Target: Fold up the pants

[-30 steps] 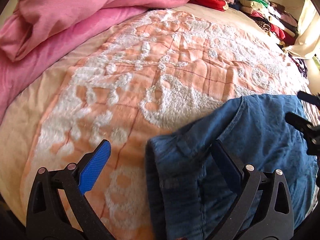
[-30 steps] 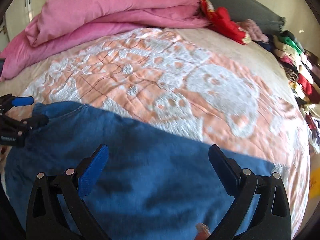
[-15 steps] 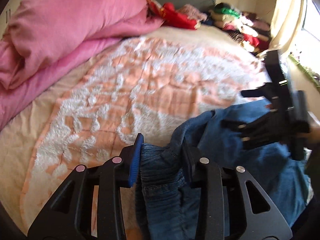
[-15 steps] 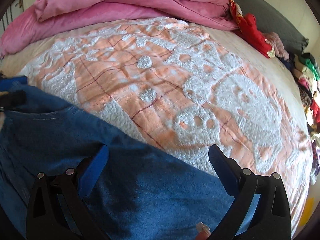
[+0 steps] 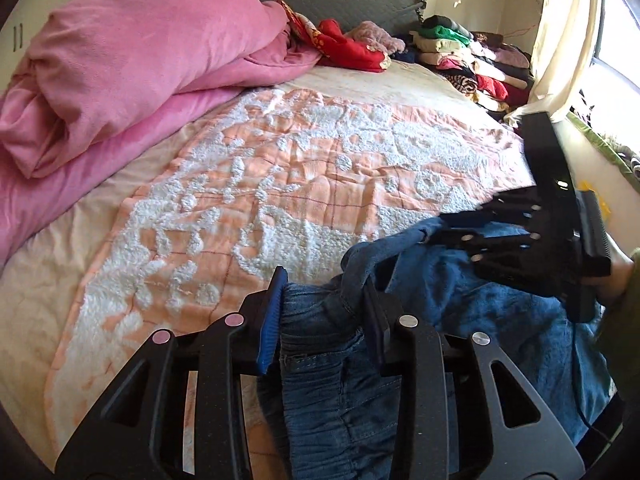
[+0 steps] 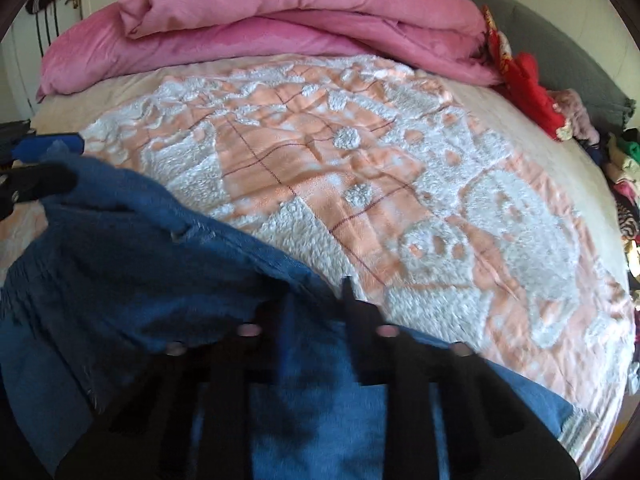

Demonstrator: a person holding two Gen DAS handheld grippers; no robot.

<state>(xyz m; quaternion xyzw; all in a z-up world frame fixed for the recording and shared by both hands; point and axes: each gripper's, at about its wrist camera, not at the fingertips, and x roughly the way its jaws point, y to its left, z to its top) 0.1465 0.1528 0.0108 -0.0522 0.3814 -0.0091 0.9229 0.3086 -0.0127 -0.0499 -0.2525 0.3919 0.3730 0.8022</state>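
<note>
Denim pants (image 5: 500, 320), gathered waistband bunched; both grippers pinch folds.

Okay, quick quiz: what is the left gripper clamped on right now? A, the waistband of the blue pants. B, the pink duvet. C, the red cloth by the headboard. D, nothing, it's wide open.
A: the left gripper has its jaws closed on the gathered waistband of the blue pants, with denim bunched between the pads.
</note>
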